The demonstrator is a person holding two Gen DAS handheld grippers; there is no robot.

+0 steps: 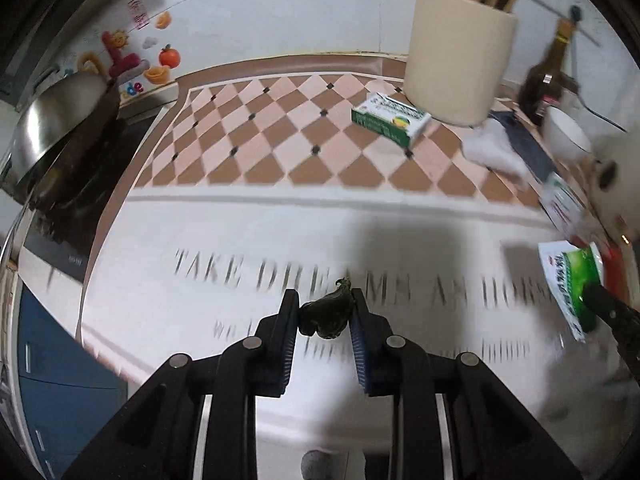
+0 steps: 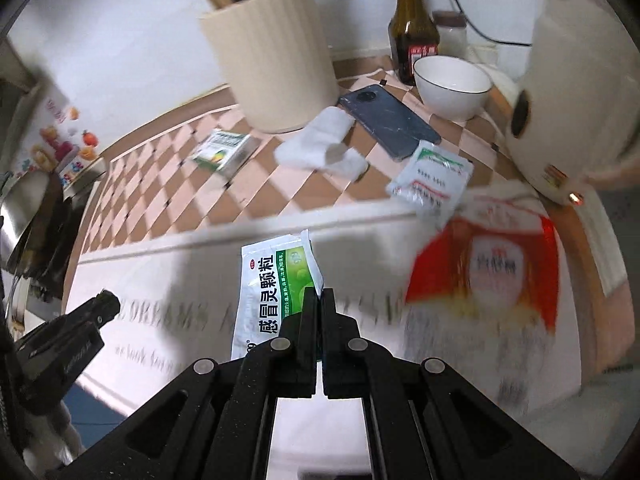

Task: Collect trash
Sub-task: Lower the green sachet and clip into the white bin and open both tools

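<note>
Left tool [image 1: 326, 312] grips a dark green scrap [image 1: 327, 316]; right tool [image 2: 319, 300] is clenched on a green sachet [image 2: 272, 292]. Both hang above the desk's [image 1: 200, 240] near edge. Keep both squeezes firm and carry level to the bin, probably, clear of the tissue [image 2: 320, 146] farther back.

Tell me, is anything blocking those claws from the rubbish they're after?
No. The left gripper is already shut on a dark green scrap, and the right gripper pinches a green-and-white sachet. No bin appears in either view, so that path can't be judged.
</note>
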